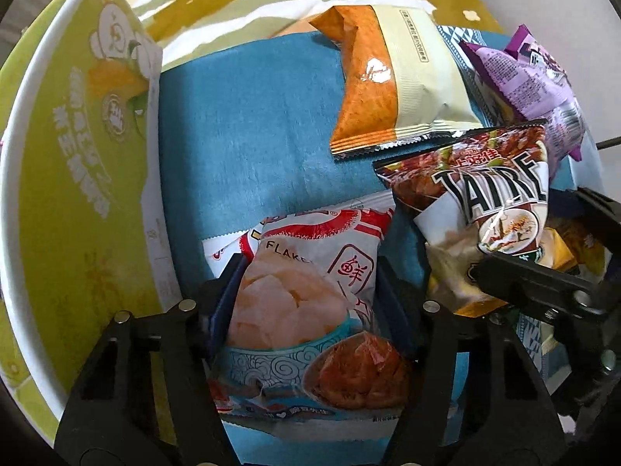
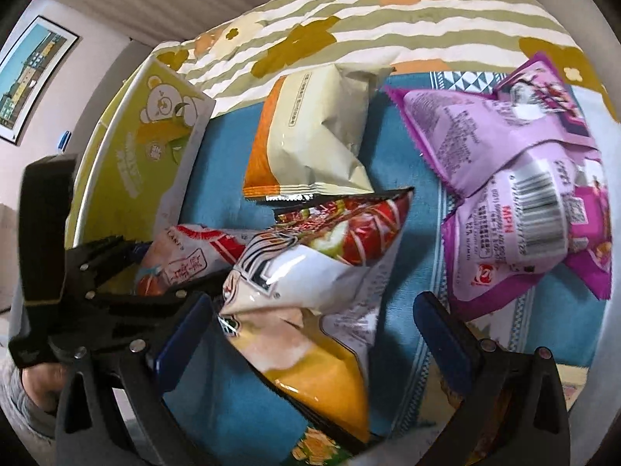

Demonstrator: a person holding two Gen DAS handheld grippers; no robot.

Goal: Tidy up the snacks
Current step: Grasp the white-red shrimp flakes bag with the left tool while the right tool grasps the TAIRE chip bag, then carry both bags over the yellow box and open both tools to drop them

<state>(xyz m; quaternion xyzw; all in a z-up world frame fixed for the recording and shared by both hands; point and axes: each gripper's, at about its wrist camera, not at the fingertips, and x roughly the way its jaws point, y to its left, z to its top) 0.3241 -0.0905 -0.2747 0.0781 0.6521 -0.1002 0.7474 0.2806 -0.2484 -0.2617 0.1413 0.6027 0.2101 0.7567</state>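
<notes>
1. Low in the left wrist view, the left gripper has its blue pads pressed against both sides of the white prawn-flake bag, pinching it above the blue cloth
2. Low in the right wrist view, the right gripper stands spread wide; the brown-and-yellow chip bag lies between its jaws, against the left pad and clear of the right
3. Mid-frame lies the orange-and-cream packet, just above the chip bag
4. At the right edge sit the purple packets
5. Upper left, the green bear-print box stands beside the cloth, with a striped flowered sheet behind
</notes>
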